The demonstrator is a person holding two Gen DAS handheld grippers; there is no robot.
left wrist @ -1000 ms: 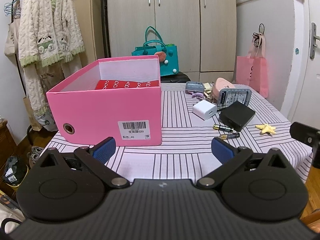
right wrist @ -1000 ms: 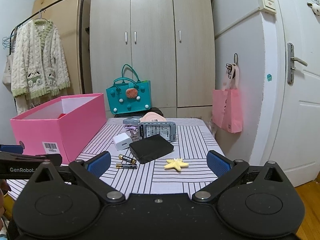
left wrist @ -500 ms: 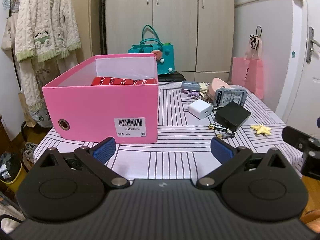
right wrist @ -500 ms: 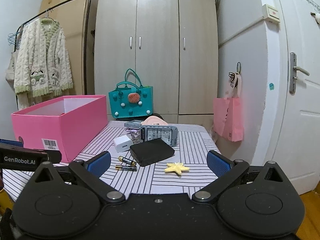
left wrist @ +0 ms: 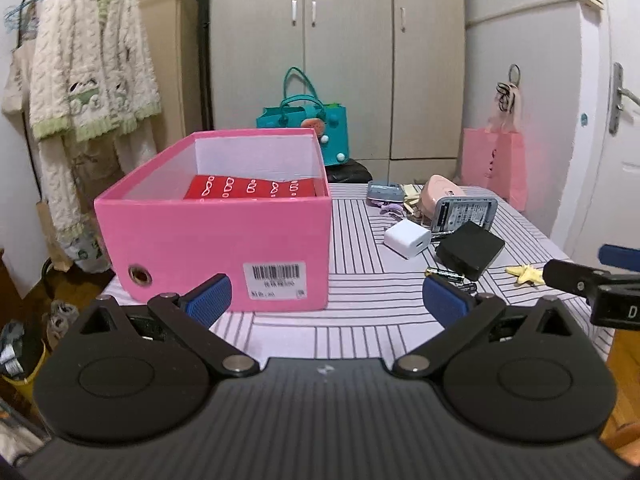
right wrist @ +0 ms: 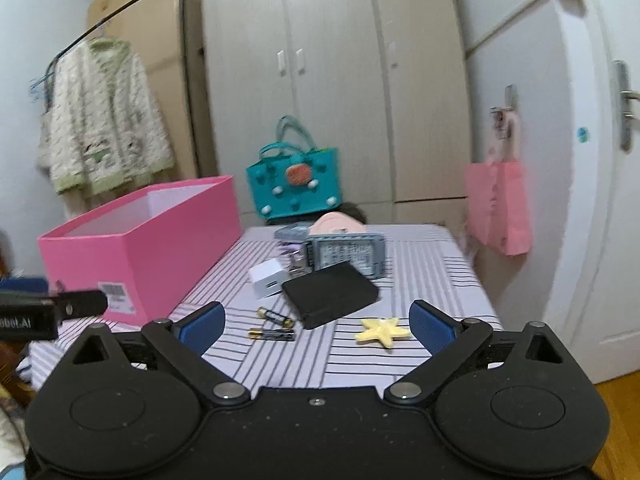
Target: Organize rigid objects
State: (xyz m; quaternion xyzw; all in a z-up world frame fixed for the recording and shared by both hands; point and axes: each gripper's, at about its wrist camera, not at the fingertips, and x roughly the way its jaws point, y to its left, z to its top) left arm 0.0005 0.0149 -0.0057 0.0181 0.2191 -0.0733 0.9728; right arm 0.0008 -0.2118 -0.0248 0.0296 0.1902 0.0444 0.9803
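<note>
Now that both cameras sit closer to the striped-cloth desk (right wrist: 420,272), left claw (left wrist: 326,294) and right claw (right wrist: 316,326) hang released and empty, suggesting picking for the open pink cardboard box (left wrist: 216,236) is about to begin.

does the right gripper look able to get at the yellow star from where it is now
Probably yes. The right gripper is open and empty, and the yellow star lies flat on the striped tablecloth just ahead between its fingers. The black box and batteries sit apart, leftward.
</note>
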